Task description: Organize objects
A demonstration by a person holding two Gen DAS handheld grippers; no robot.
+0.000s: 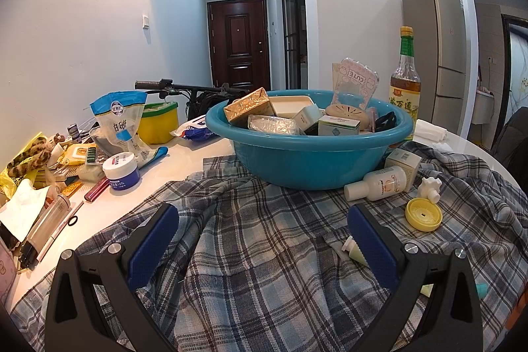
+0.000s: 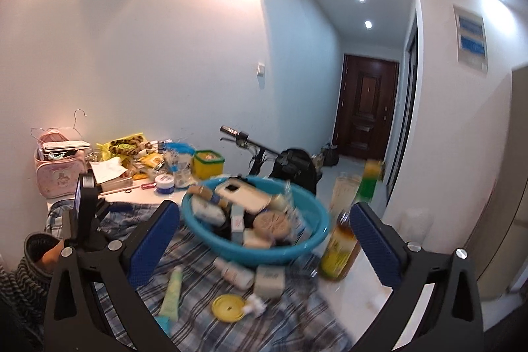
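Blue basin (image 1: 308,154) sits on the plaid cloth (image 1: 250,253) that covers my side of the white table (image 1: 184,164). I see it piled with small boxes, a gold-wrapped block (image 1: 249,110), a round beige disc (image 1: 346,113) and a pink "CUTE" packet (image 1: 355,81) standing at its back rim.

Just right of the basin: a glass bottle (image 1: 405,84) with green neck and yellow cap, upright on the table. At the basin's front right, on the cloth, a white bottle (image 1: 376,183) lies on its side against a small carton (image 1: 404,162); near them a yellow lid (image 1: 423,215) and a white knob-shaped piece (image 1: 429,187). A pale green tube (image 2: 173,291) lies on the cloth nearer to me.

Left of the basin, on bare table: a white jar with blue label (image 1: 120,170), a blue-and-white bag (image 1: 122,121), a yellow tub (image 1: 158,122), and a heap of clutter I can't sort out.

Left gripper (image 1: 262,240): jaws spread wide over the cloth, nothing between them. Right gripper (image 2: 264,235): jaws spread wide, nothing gripped; its view is blurred, with the basin framed between the blue pads (image 2: 151,243). In that view the left gripper stands at the left, a hand (image 2: 49,256) behind it.
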